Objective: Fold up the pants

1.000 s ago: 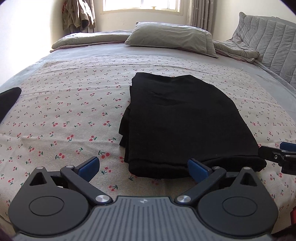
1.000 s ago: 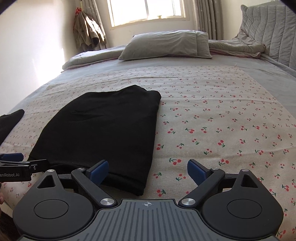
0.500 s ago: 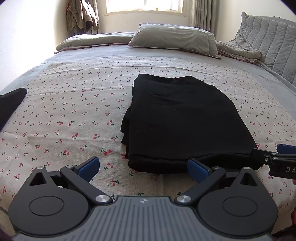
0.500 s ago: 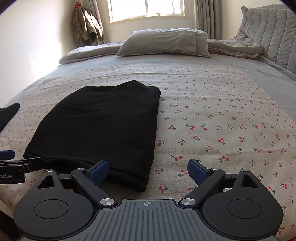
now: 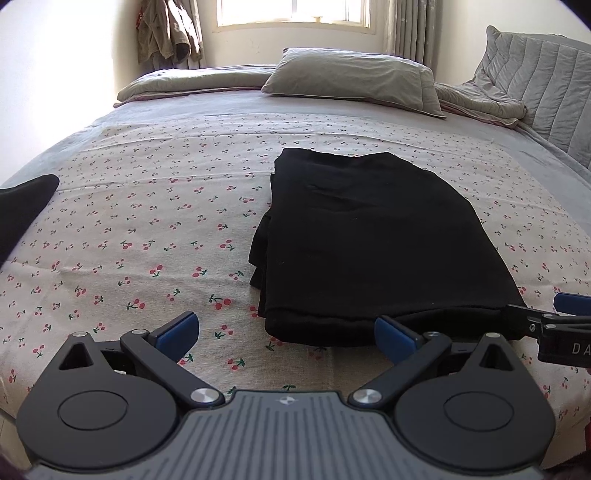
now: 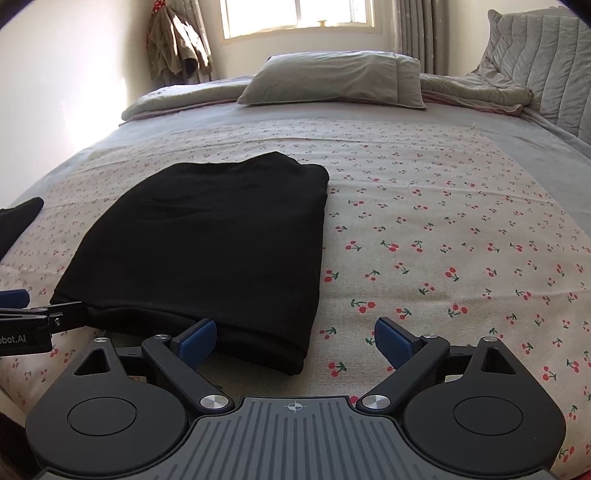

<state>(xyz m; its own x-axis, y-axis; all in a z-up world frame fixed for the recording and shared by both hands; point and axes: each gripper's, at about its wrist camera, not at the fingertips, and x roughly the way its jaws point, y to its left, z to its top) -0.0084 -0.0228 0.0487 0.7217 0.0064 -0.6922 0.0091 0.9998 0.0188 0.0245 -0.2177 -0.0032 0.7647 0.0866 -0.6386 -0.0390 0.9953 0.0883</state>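
The black pants (image 5: pixel 373 240) lie folded in a flat rectangle on the cherry-print sheet (image 5: pixel 147 221); they also show in the right wrist view (image 6: pixel 207 243). My left gripper (image 5: pixel 284 332) is open and empty, just in front of the fold's near left corner. My right gripper (image 6: pixel 295 336) is open and empty, just in front of the near right corner. Each gripper shows at the edge of the other's view: the right one (image 5: pixel 554 325) and the left one (image 6: pixel 33 317).
A grey pillow (image 5: pixel 351 79) and grey bedding (image 5: pixel 195 83) lie at the far end of the bed. A quilted grey headboard (image 5: pixel 546 81) stands at the right. Another black cloth (image 5: pixel 22 210) lies at the left edge. Clothes hang (image 5: pixel 166 33) by the window.
Both grippers have drawn back a little from the folded pants and tilted up slightly. The pants have not moved.
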